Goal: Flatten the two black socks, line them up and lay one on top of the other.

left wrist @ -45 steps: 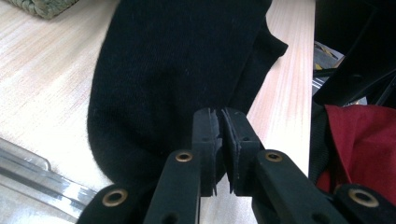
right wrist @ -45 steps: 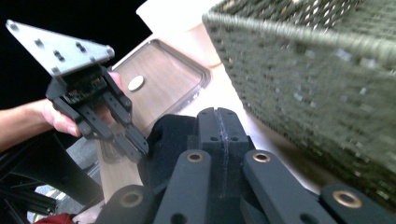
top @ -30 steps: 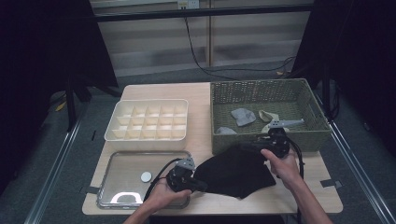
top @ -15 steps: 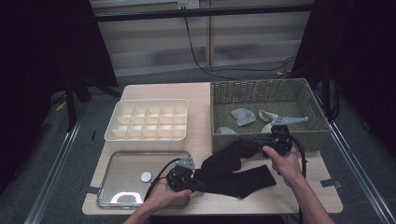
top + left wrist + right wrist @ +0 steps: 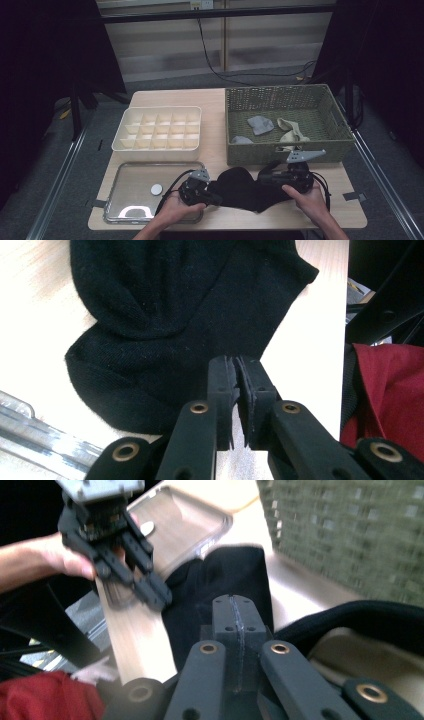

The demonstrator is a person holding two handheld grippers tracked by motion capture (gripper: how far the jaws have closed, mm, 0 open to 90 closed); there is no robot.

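A black knitted sock (image 5: 240, 189) lies crumpled on the pale wooden table (image 5: 215, 112), just in front of the olive-green woven basket (image 5: 285, 152) and stretched between the two hand-held grippers. The left gripper (image 5: 216, 199) sits at the sock's left end, furthest from the basket, held low over the table by the person's left hand (image 5: 175, 207). In the left gripper view its jaws are pressed together with only a thin slit between the ribbed pads (image 5: 248, 390), and an edge of the black cloth runs in between them — it is pinching the sock at that end.

The right gripper (image 5: 265, 177) is at the sock's other end, close to the basket's front wall, with the right hand (image 5: 310, 197) behind it. In the right gripper view its jaws stand fully closed, pad against pad, with the sock's black cloth bunched right up against them; the picture is blurred, yet in the high view the sock's right end rises to this gripper — it is clamped on the cloth.

Inside the basket lie two grey socks (image 5: 260, 125) and a beige sock (image 5: 292, 131). To the left of the basket stands a cream plastic tray divided into small compartments (image 5: 159, 146), and in front of that tray, left of the black sock, is a shiny metal tray (image 5: 130, 212) with a small white round disc (image 5: 156, 189) on it.
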